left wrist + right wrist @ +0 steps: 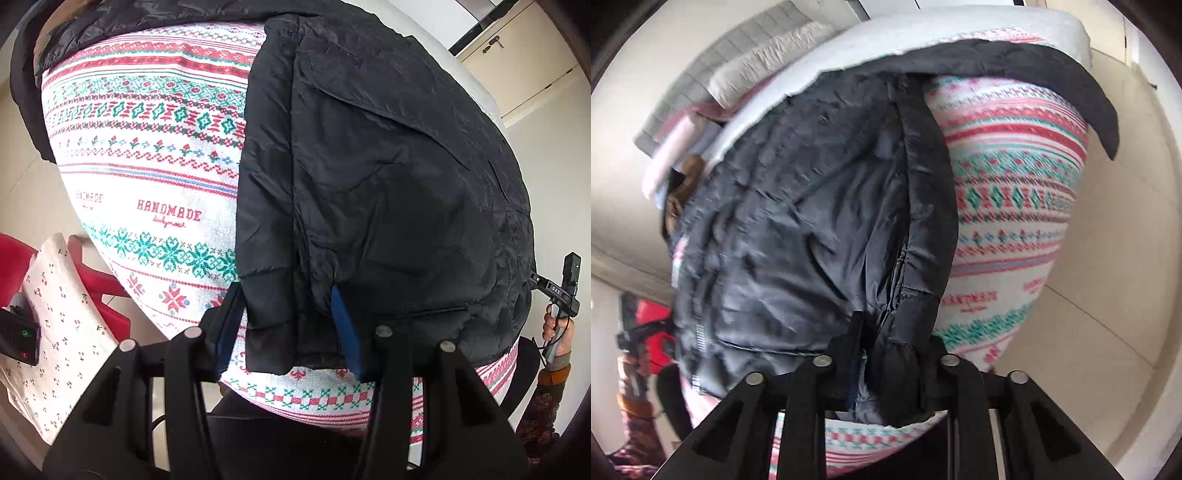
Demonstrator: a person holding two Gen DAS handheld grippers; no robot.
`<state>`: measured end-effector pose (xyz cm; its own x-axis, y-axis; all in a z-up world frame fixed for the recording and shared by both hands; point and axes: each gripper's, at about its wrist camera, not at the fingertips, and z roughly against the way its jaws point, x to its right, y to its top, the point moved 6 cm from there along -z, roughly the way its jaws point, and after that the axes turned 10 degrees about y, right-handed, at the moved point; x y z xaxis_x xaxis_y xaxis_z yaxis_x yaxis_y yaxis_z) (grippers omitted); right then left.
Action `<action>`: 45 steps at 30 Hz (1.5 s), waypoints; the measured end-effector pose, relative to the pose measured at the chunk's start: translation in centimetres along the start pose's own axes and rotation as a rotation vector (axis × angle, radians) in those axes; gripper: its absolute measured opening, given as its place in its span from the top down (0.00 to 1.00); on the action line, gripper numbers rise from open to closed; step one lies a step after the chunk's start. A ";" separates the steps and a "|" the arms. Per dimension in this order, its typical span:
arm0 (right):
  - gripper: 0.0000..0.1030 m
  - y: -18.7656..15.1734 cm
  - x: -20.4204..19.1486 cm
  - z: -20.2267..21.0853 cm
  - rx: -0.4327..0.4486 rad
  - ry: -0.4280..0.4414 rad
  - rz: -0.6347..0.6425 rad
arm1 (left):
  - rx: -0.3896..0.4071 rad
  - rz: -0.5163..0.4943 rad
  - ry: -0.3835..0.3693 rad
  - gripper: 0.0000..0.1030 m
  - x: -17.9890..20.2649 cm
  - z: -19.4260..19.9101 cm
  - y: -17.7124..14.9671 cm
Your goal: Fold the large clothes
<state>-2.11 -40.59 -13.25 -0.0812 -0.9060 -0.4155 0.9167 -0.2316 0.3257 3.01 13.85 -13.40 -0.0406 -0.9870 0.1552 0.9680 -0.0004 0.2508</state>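
A black puffer jacket (388, 177) is lying across a tabletop covered by a red-and-green patterned cloth (147, 147), filling the 12-to-4 o'clock part of the left wrist view. Only that view is showing the "HANDMADE" print, a red chair (99, 280) at 8 o'clock carrying a cherry-print cushion (62, 332), and cream cabinet doors (524, 55) at 1 o'clock. Only the right wrist view is showing folded bedding (738, 77) stacking up at 11 o'clock.

The left gripper (288, 325) is reaching in low from 6 o'clock, its blue-padded fingers (345, 325) spreading either side of the jacket's cuffed sleeve end without clamping it. The right gripper (892, 354) is pointing in from 6 o'clock, its fingers pinching a bunched fold of the jacket's near edge. At 3 o'clock in the left view, the person's right hand (557, 332) is gripping the handle.
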 end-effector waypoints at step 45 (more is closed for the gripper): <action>0.19 8.2 -15.2 -5.8 0.063 -0.188 0.298 | 0.460 0.890 -0.014 0.59 -21.1 -1.9 20.3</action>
<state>8.95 -26.67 -9.21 0.1105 -0.9850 -0.1326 0.8855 0.0370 0.4631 24.00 34.35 -13.44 0.6463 -0.5960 0.4765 0.4580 0.8025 0.3824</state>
